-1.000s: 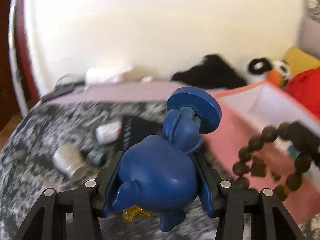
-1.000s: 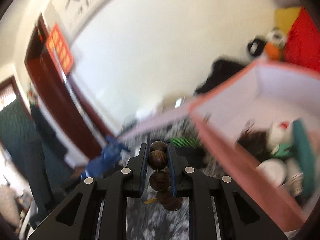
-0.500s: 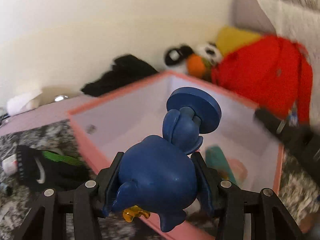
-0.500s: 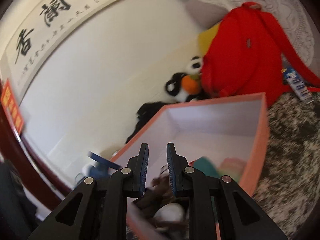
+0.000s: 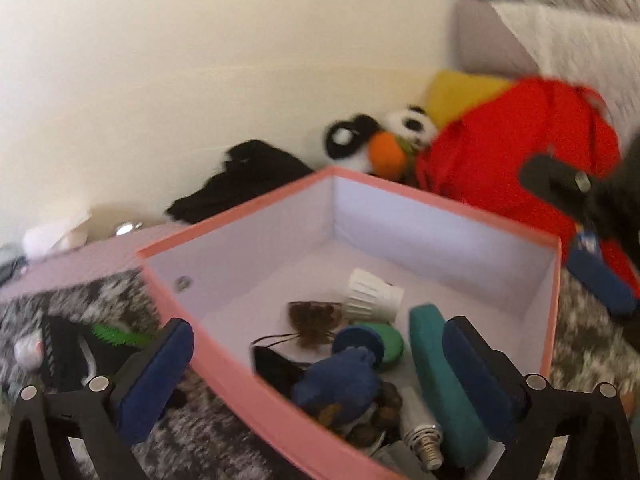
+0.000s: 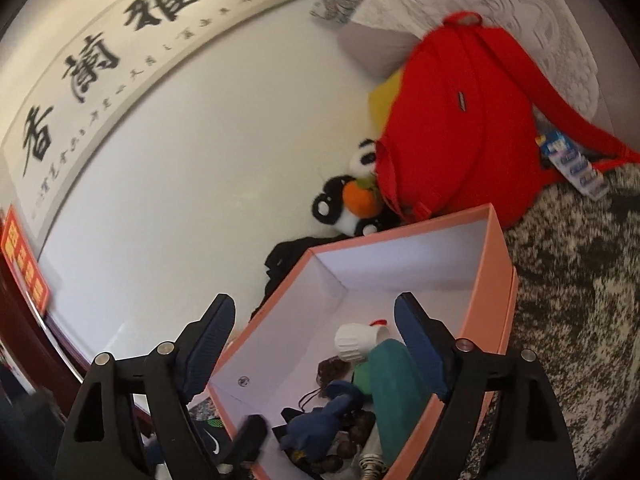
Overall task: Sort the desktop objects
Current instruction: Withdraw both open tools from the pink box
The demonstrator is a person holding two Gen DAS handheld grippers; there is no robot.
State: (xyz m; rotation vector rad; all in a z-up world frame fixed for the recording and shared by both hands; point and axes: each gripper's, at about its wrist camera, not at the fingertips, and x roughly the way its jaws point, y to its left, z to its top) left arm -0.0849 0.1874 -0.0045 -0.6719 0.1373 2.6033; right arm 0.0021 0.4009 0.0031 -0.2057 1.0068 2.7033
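The left hand-held gripper (image 5: pixel 316 368) held the blue plastic toy figure (image 5: pixel 340 384) a moment ago. Now its jaws are opening with nothing between them, and the toy lies inside the pink cardboard box (image 5: pixel 240 376). The string of brown wooden beads (image 5: pixel 380 412), pinched a second ago, now lies beside the toy in the box. The right hand-held gripper (image 6: pixel 316 344) is opening too, empty, above the box. A red backpack (image 6: pixel 452 120) leans behind it.
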